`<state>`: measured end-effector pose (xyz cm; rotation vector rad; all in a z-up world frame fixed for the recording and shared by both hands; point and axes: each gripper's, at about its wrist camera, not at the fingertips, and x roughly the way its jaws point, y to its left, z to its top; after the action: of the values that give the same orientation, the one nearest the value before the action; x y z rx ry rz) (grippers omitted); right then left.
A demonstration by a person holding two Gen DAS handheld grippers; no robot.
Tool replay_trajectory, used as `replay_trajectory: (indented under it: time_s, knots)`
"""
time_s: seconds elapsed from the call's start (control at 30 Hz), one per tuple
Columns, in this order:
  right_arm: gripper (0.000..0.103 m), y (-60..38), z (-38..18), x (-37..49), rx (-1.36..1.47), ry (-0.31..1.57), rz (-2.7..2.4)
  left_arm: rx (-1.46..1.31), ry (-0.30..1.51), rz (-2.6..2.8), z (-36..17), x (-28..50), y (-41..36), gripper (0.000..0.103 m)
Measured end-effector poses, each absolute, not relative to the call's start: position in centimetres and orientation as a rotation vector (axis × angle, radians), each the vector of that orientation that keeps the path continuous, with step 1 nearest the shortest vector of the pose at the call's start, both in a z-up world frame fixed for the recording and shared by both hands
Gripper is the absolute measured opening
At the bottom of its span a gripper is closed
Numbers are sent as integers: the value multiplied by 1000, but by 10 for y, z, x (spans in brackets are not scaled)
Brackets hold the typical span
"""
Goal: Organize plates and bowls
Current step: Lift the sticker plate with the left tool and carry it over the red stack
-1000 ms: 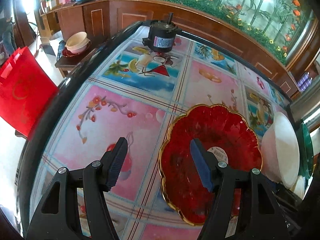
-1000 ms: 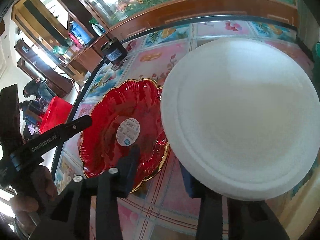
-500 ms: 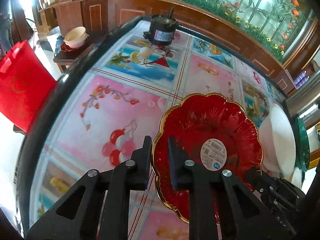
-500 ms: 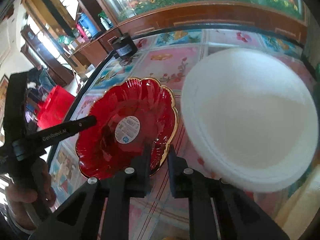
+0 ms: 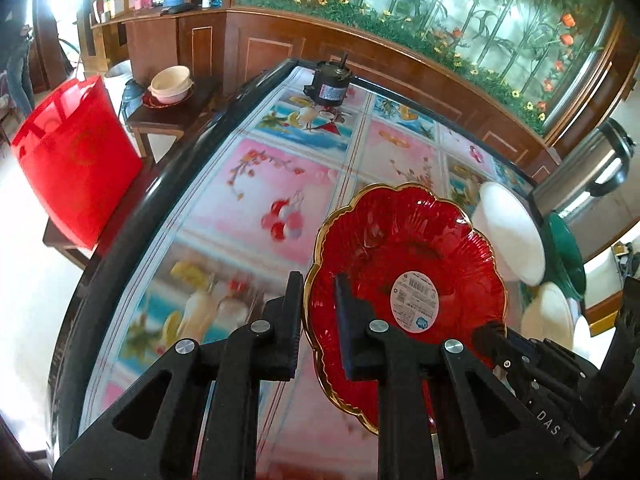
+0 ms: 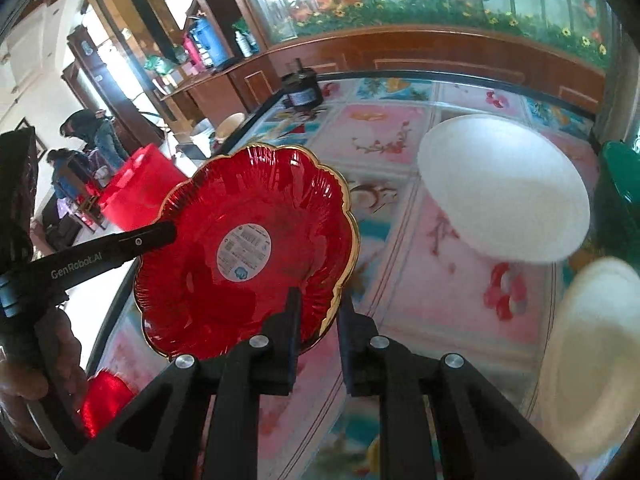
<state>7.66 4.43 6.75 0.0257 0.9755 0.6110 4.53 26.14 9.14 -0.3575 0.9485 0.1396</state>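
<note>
The red plate (image 5: 404,264), scalloped with a gold rim and a round white sticker at its centre, is held tilted above the floral-patterned table (image 5: 256,208), gripped at opposite edges by both grippers. The left gripper (image 5: 316,316) has its jaws narrowed onto the plate's near-left rim, one finger each side of the gold edge; the right gripper (image 6: 318,320) is likewise pinched on the rim at the plate's other side. The plate holds nothing but its sticker. To its right on the table sits a white bowl (image 6: 504,188), its contents not visible, with a cream plate (image 6: 592,356) nearer the camera and a green dish (image 6: 620,196) at the table's far right edge. A small black motor (image 5: 330,86) stands at the far end of the table. Off the table, stacked cream bowls (image 5: 170,84) rest on a low side table (image 5: 168,116) beside a red bag (image 5: 76,160).
</note>
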Motion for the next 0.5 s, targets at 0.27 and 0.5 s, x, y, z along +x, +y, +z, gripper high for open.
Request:
replay_trajectory:
  time_s: [0.27,0.5]
  knots:
    - [18,47,81,17,-7,940,664,-396,927,158,95,-22,265,15]
    - [18,55,84,-25,-37,920,718,-413,893,183,101,-84,268,15]
